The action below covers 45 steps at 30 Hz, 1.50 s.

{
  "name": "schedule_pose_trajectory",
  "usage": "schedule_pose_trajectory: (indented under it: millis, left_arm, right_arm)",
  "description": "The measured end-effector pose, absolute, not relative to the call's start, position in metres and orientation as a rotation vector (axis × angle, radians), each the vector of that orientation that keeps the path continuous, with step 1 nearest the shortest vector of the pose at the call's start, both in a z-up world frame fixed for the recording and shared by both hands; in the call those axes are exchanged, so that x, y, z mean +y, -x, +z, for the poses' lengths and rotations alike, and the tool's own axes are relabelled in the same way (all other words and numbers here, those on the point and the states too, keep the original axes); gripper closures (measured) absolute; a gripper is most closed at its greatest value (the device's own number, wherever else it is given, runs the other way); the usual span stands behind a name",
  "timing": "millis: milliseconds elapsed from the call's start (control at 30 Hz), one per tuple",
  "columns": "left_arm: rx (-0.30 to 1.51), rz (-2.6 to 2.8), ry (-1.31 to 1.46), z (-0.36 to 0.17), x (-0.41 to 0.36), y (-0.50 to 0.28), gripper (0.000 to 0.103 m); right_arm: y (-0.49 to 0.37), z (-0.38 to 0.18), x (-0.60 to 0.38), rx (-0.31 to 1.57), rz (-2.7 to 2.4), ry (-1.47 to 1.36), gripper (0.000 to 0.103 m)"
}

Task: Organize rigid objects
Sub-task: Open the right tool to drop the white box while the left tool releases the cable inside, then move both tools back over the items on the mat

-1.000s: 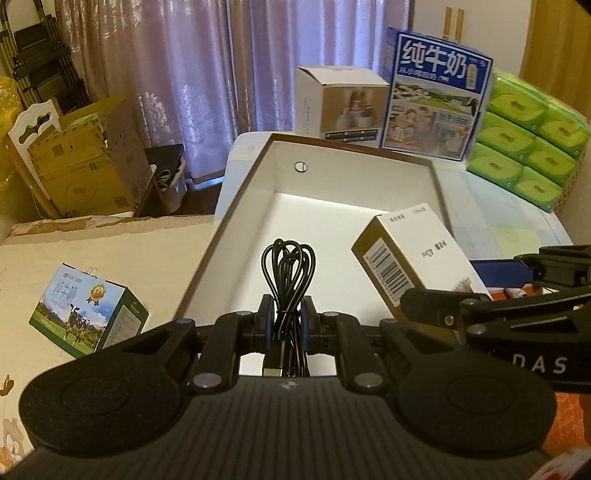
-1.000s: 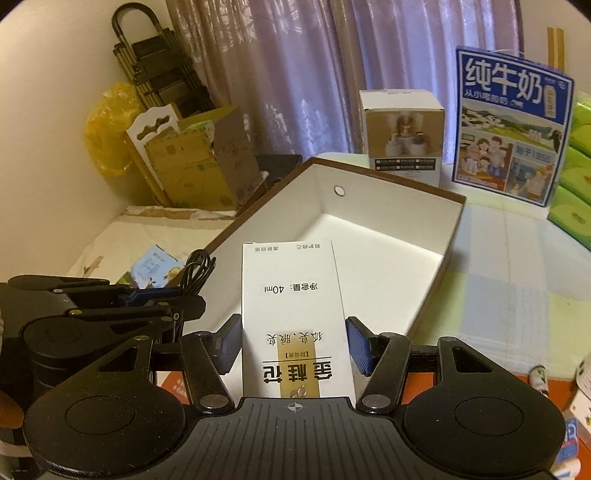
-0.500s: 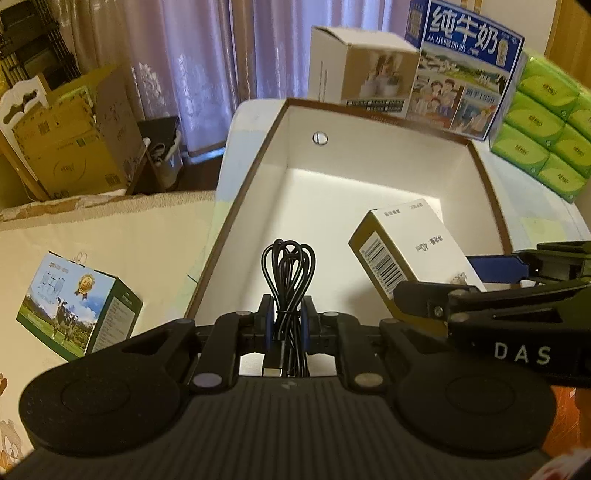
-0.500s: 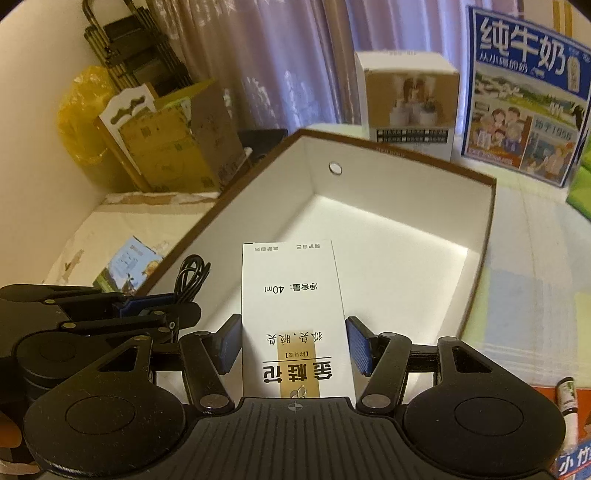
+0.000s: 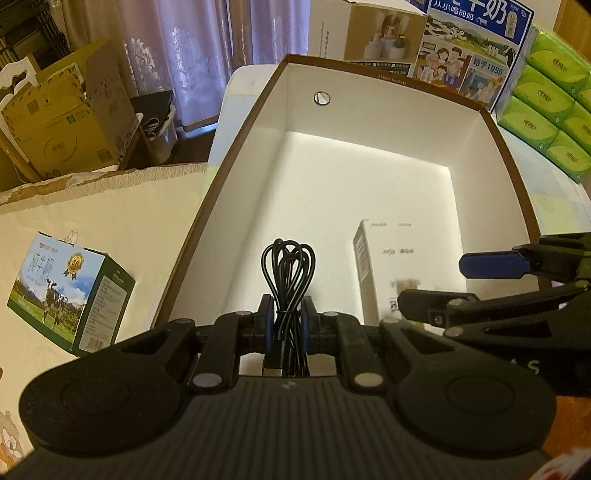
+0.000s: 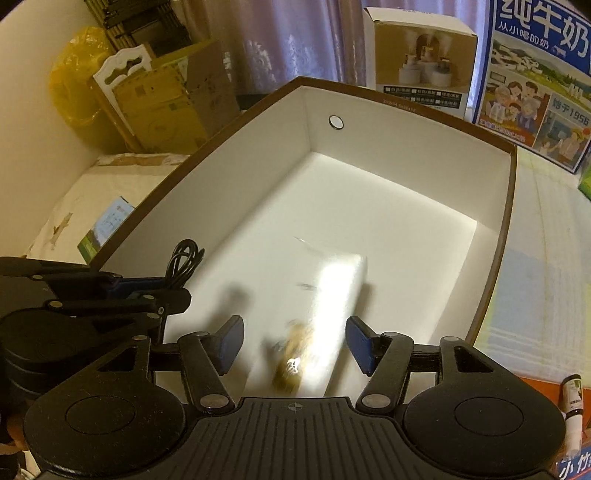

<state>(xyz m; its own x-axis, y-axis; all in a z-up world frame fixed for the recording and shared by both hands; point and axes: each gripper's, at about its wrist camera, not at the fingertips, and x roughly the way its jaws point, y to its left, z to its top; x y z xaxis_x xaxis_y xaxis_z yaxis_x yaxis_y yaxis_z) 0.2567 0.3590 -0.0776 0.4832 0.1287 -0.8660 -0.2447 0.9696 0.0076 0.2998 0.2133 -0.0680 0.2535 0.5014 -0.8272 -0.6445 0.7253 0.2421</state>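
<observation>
A large white box with a brown rim (image 5: 236,147) (image 6: 221,140) lies open below both grippers. My left gripper (image 5: 287,321) is shut on a coiled black cable (image 5: 288,269) and holds it over the box's near end; the cable also shows in the right wrist view (image 6: 183,264). My right gripper (image 6: 293,347) is open over the box. The white and gold carton (image 6: 328,306) is free of the pads, blurred, inside the box. It shows in the left wrist view (image 5: 391,266) to the right of the cable.
A milk carton box (image 5: 472,51), a white product box (image 5: 369,33) and green tissue packs (image 5: 546,103) stand behind the big box. A small green milk box (image 5: 70,291) lies at the left. Cardboard boxes (image 5: 62,122) stand at far left. A small bottle (image 6: 570,402) is at the right.
My right gripper has opened and let go of the white and gold carton, which has dropped into the box. Both grippers have moved forward over the box. The left still grips the cable.
</observation>
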Motion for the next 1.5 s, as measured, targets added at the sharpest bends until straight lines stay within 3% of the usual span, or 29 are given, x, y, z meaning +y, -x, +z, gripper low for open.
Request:
schedule_pose_trajectory:
  millis: [733, 1500]
  left_arm:
    - [0.991, 0.207, 0.118, -0.058, 0.350, -0.242, 0.079]
    - [0.859, 0.173, 0.139, -0.001, 0.294, -0.189, 0.076]
  right_arm:
    - [-0.285, -0.048, 0.193, 1.026, 0.776, 0.117, 0.039]
    - [-0.241, -0.001, 0.119, 0.886, 0.811, -0.006, 0.039]
